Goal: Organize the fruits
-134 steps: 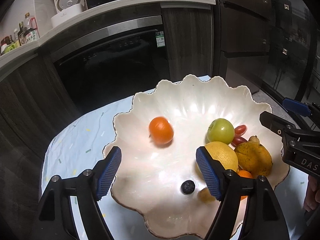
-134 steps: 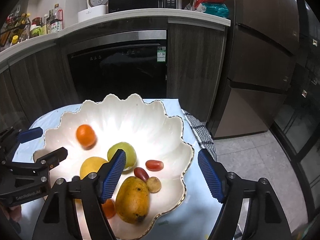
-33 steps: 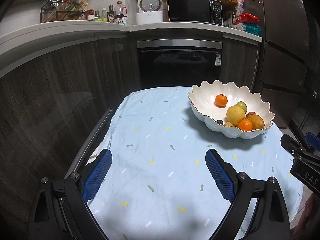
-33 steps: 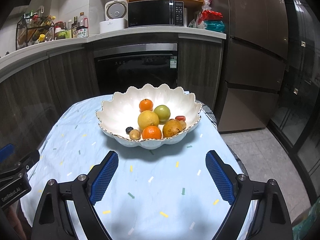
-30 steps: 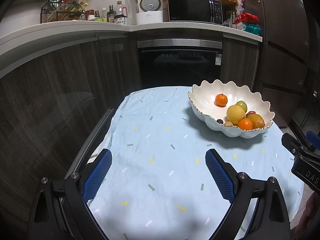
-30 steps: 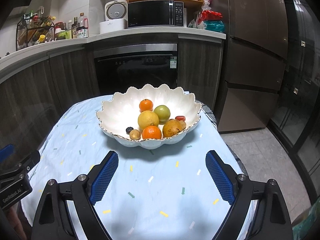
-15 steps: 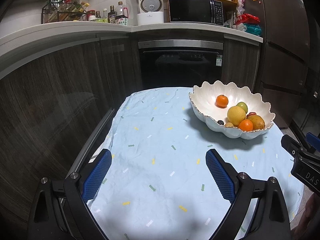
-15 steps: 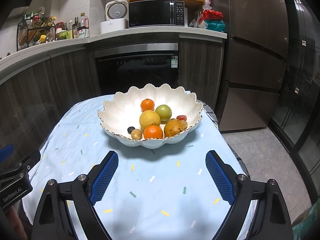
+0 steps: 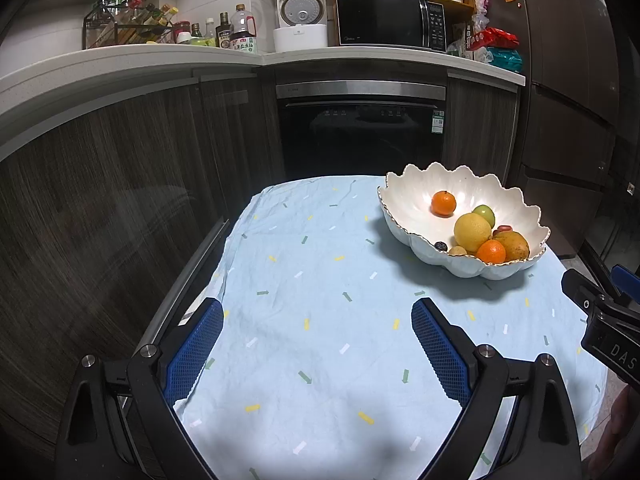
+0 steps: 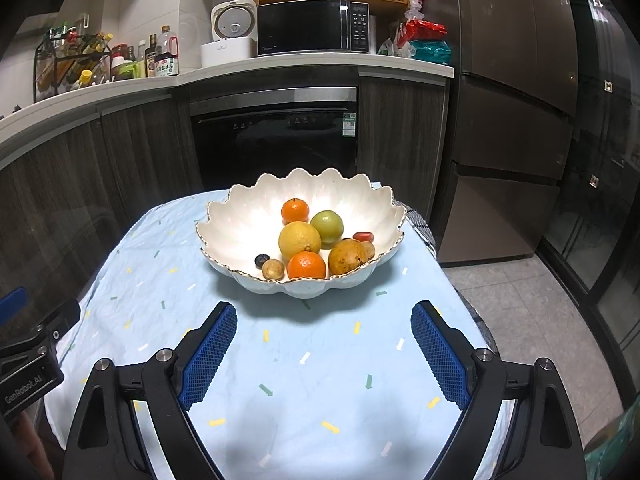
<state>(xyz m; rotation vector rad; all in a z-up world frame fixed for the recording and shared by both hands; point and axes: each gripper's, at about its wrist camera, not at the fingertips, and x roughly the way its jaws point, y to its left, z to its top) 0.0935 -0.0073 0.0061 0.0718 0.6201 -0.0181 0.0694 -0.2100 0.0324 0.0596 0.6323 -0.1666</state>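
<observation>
Your fruits sit together in the scalloped bowl [image 10: 240,216] on the tabletop [image 10: 312,360].
Your left tongs [image 9: 316,344] and right tongs [image 10: 324,348] both gape apart, empty, well short of the bowl.

Dark wood cabinets [image 10: 120,160], white countertop [image 10: 280,62]

Fruit-filled bowl [image 9: 404,194]; possibly a blueberry [image 9: 441,246]
</observation>
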